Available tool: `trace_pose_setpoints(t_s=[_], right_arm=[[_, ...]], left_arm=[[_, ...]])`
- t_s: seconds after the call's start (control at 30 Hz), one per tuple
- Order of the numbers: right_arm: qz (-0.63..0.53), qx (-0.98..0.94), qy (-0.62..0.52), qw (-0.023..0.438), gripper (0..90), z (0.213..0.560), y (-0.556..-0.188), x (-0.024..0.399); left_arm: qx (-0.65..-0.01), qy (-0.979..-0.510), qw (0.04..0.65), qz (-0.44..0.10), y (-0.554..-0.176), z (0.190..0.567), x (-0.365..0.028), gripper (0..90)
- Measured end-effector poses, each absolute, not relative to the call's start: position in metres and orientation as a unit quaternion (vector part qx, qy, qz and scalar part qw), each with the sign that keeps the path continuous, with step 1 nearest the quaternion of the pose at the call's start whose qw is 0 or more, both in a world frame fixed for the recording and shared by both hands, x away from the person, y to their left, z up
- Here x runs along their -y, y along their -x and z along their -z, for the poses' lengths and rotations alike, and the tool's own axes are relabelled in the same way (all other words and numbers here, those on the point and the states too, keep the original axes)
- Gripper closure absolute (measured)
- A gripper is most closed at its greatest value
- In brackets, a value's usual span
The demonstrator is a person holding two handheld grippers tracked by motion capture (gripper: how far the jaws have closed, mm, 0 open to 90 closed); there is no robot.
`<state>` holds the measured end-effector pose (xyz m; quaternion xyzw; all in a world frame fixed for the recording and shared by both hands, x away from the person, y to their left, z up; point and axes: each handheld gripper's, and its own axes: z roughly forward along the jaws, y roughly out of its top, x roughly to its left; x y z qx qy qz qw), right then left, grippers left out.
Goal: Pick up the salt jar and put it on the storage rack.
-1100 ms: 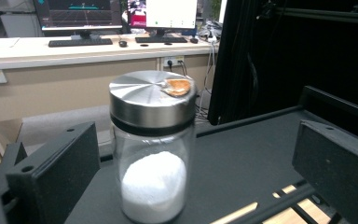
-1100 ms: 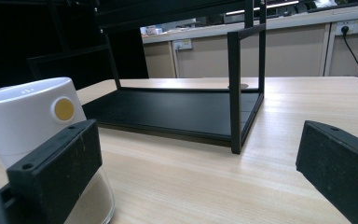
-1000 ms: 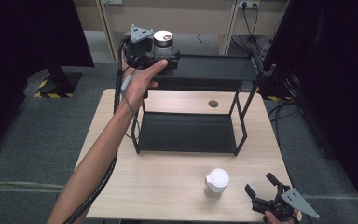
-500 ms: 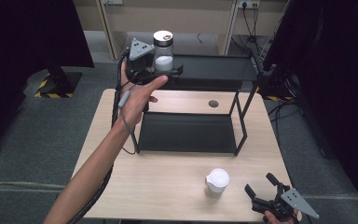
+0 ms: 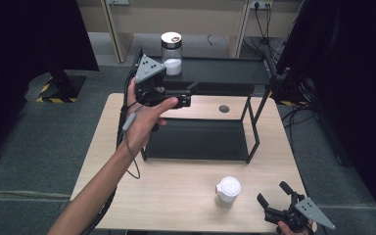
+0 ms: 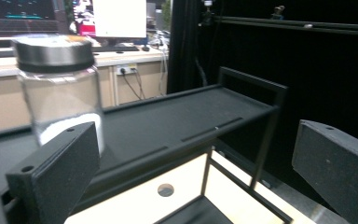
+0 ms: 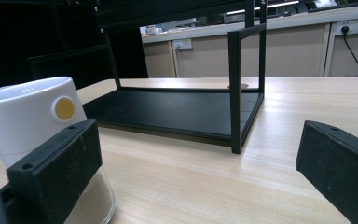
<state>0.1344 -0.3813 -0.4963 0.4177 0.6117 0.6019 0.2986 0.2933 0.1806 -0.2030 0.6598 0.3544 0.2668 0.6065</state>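
1. Pulling back — left tongs (image 5: 188, 93) now spread and empty, clear of the glass jar with dark metal lid and white powder (image 5: 171, 54); half a second ago they were up against it.
2. Jar stands upright on the top shelf of the black metal rack (image 5: 225, 73), left end — likely placed and released, so that step looks done.
3. Right tongs (image 5: 274, 203) spread, holding nothing, low at the light wooden surface (image 5: 176, 196) near edge, same spot as before.
4. White-capped round container (image 5: 227, 192) sits just beside the right tongs, untouched — probably next for the rack.
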Motion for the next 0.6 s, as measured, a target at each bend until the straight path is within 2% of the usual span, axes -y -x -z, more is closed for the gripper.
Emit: trace_pose_setpoints(t_s=[0.6], right_arm=[[-0.602, -0.612, -0.417, 0.298, 0.1, 0.497, -0.135, 0.381]], left_arm=[[-0.296, -0.687, 0.622, -0.232, -0.269, 0.267, -0.177, 0.1]])
